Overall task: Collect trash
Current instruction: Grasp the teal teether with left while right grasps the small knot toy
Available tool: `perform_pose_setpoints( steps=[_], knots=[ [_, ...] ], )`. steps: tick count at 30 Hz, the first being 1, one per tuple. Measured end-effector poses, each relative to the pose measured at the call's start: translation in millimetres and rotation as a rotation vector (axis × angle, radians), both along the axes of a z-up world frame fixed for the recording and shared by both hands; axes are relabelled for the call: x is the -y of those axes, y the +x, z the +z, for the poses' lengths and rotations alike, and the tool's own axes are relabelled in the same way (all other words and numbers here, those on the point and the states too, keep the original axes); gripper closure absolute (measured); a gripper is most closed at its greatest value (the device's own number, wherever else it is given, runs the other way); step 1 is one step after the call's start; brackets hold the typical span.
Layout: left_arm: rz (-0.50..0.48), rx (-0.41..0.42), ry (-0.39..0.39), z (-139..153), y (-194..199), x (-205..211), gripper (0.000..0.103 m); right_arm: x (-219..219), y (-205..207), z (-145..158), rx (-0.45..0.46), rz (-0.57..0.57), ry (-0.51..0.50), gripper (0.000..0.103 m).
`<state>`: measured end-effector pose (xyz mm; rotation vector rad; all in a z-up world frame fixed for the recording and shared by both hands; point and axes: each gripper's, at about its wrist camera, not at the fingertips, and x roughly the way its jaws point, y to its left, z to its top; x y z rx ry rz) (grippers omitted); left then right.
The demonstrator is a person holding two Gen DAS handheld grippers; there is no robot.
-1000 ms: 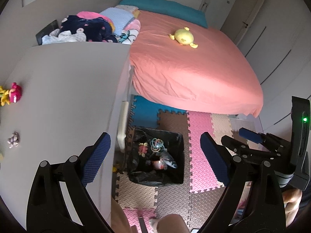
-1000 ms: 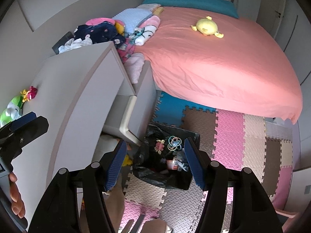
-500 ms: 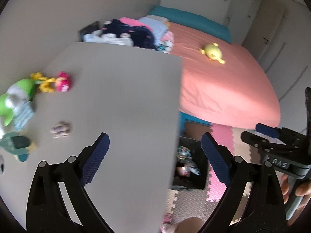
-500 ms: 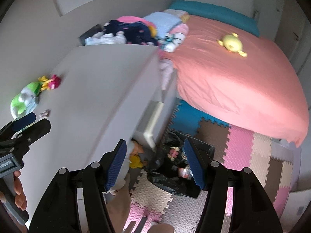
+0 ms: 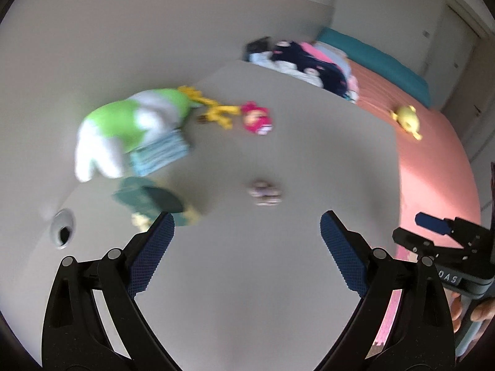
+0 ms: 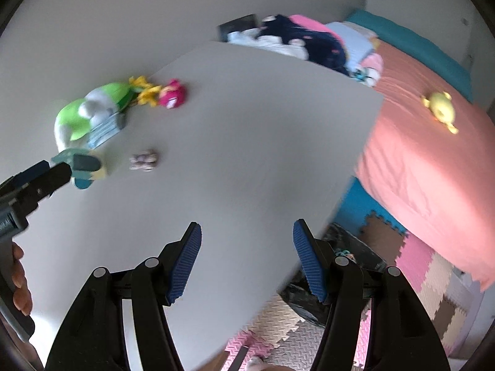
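Note:
A small crumpled pale wrapper [image 5: 266,192] lies on the grey desk [image 5: 247,278], just ahead of my open, empty left gripper [image 5: 246,249]. It also shows in the right wrist view [image 6: 144,159]. My right gripper [image 6: 247,261] is open and empty over the desk's near right part [image 6: 247,154]. The black-lined trash bin [image 6: 349,253] stands on the floor below the desk's right edge, mostly hidden. Both views are motion-blurred.
On the desk's left lie a green-and-white plush [image 5: 130,126], a folded blue cloth [image 5: 161,154], a teal item [image 5: 148,201], a yellow toy [image 5: 216,111] and a pink toy [image 5: 256,120]. A clothes pile [image 5: 303,61] and pink bed [image 6: 433,154] lie beyond.
Both grippers swung left from the bin and floor to over the desk. The wrapper and toys came into close view; the bin slid to the right edge or out of view.

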<state>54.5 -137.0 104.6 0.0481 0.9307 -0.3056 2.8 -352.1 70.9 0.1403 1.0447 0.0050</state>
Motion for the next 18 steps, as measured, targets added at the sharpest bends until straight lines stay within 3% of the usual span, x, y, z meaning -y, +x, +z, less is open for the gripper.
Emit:
perform_pose_setpoints(
  steps=[6,12,18],
  knots=[
    [0.114,-0.034,-0.029,-1,15,-50,0.011,-42,23,-5,-0.008,0.069,0.008,0.040],
    [0.168,-0.084,-0.062,-9,40,-80,0.011,-77,51,-12,-0.021,0.138,0.019,0.040],
    [0.195,-0.127,-0.117,-22,57,-97,0.022,-107,81,-22,-0.036,0.187,-0.011,0.040]
  ],
)
